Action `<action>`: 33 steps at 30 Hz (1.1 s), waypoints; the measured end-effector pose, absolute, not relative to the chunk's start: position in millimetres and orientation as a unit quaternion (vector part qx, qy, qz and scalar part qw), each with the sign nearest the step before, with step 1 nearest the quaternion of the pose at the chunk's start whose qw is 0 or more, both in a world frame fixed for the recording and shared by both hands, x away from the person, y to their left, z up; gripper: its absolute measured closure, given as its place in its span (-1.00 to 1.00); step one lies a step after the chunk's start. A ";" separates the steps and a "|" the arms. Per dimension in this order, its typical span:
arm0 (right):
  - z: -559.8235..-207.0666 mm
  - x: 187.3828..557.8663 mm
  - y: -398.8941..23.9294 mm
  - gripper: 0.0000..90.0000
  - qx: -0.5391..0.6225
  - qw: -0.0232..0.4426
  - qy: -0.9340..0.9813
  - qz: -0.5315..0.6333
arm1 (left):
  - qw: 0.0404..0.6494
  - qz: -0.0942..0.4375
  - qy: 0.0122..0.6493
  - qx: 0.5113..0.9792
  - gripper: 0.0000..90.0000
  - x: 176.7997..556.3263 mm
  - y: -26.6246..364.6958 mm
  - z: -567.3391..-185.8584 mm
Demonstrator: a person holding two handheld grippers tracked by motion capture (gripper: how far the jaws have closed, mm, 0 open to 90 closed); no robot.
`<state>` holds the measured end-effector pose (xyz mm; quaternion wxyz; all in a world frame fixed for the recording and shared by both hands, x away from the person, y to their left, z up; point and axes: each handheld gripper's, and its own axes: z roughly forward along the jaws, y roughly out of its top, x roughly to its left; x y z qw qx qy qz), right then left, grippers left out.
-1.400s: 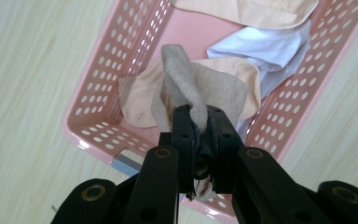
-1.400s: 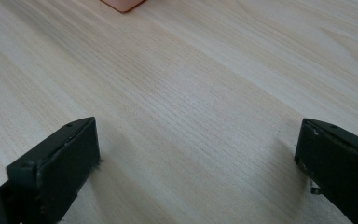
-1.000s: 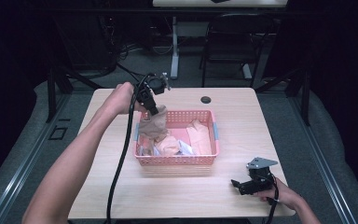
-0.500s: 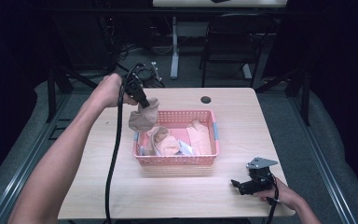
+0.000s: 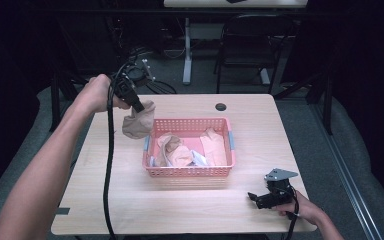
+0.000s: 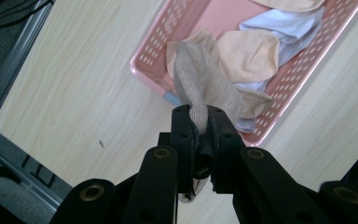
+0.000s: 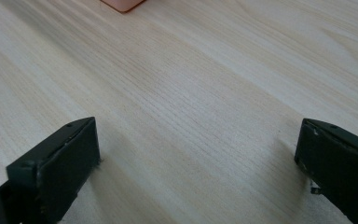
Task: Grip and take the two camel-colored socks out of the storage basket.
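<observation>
Since the earlier frame my left gripper [image 5: 139, 106] has lifted the tan sock [image 5: 138, 121] out of the basket [image 5: 189, 171] and carried it up toward the table's [image 5: 130, 205] far left corner. Jaws clenched on the sock's cuff; the sock [image 6: 205, 88] hangs free above the basket's left rim [image 6: 149, 77], touching nothing. More socks lie in the basket, heaped toward its left and middle. Bare tabletop left of the basket and along the near edge. Right gripper [image 5: 260, 199] rests near the near right edge, jaws spread wide, nothing between them, well apart from the basket. Small black knob [image 5: 221, 106] sits by the far edge.
</observation>
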<state>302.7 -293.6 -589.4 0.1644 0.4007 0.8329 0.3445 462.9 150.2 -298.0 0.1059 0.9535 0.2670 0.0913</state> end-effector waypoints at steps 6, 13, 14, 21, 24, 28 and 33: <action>-589.4 302.7 -293.6 -1.00 0.401 0.164 0.833 0.344 | 0.101 0.093 0.285 0.949 0.82 461.1 170.0 -297.3; -589.4 302.7 -293.6 -1.00 0.401 0.164 0.833 0.344 | 0.097 0.091 0.307 0.942 0.82 458.9 194.7 -299.9; -589.4 302.7 -293.6 -1.00 0.401 0.164 0.833 0.345 | 0.096 0.090 0.311 0.941 0.82 458.5 198.1 -300.6; -589.4 302.7 -293.7 -1.00 0.400 0.164 0.833 0.344 | 0.092 0.085 0.331 0.935 0.81 456.7 220.8 -308.6; -589.4 302.7 -293.6 -1.00 0.401 0.164 0.833 0.345 | 0.088 0.082 0.339 0.933 0.81 456.5 228.8 -314.6; -589.4 302.7 -293.6 -1.00 0.401 0.164 0.833 0.345 | 0.089 0.077 0.350 0.929 0.81 457.0 238.8 -324.1; -589.4 302.7 -293.6 -1.00 0.401 0.164 0.833 0.345 | 0.087 0.068 0.360 0.926 0.81 458.6 248.1 -342.7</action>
